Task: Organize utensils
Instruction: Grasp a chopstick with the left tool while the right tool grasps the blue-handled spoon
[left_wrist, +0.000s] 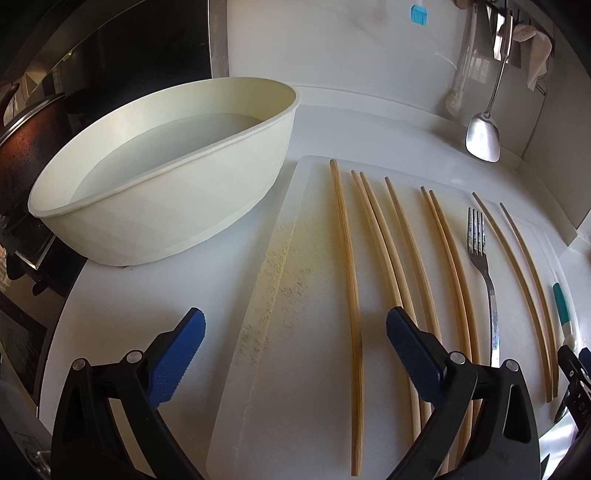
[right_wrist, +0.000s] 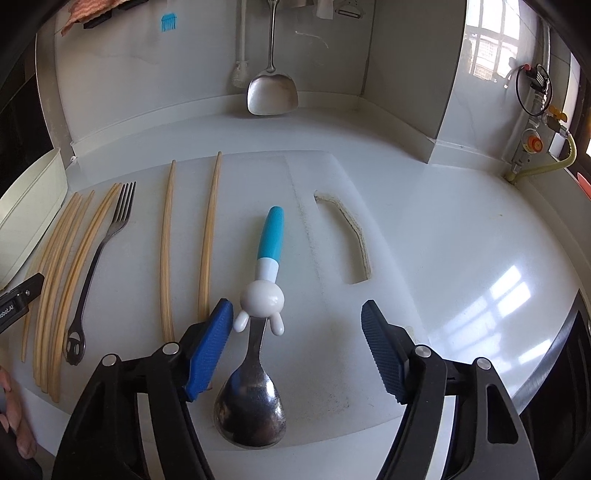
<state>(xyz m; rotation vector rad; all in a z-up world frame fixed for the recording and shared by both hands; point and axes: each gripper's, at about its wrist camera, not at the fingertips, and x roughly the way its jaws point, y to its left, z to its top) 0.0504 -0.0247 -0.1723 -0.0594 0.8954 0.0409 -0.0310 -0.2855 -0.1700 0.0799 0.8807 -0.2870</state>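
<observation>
Nearest to me, the right gripper (right_wrist: 297, 345) hangs over the near edge of the translucent white plastic cutting board (right_wrist: 325, 206), its blue ribbed fingers (right_wrist: 208, 350) spread apart. Between them lies a child's metal spoon with a white rabbit figure and a turquoise-and-white handle (right_wrist: 258, 332), bowl toward the gripper and handle pointing away. The left-hand pad sits just beside the spoon's neck and the rabbit's ear, but I cannot tell whether it touches; the other pad stands well clear. Nothing is gripped.

The left gripper (left_wrist: 295, 347) hovers over the other end of the same board, its fingers also wide and empty. One blue pad (left_wrist: 413, 354) overlaps the near ends of a few pale wooden chopsticks (left_wrist: 349, 280), which lie in a loose row running away from me, some paired and touching, others apart. A dark metal fork (left_wrist: 480, 251) rests among them, tines pointing away, with two more chopsticks between it and the spoon.

Just beyond the board's left side stands a cream oval plastic basin (left_wrist: 177, 206) on the white countertop (right_wrist: 461, 229), its wall just beside the board's edge. Farther back, a steel spatula (right_wrist: 272, 88) hangs against the white wall, its blade reaching down near the counter.
</observation>
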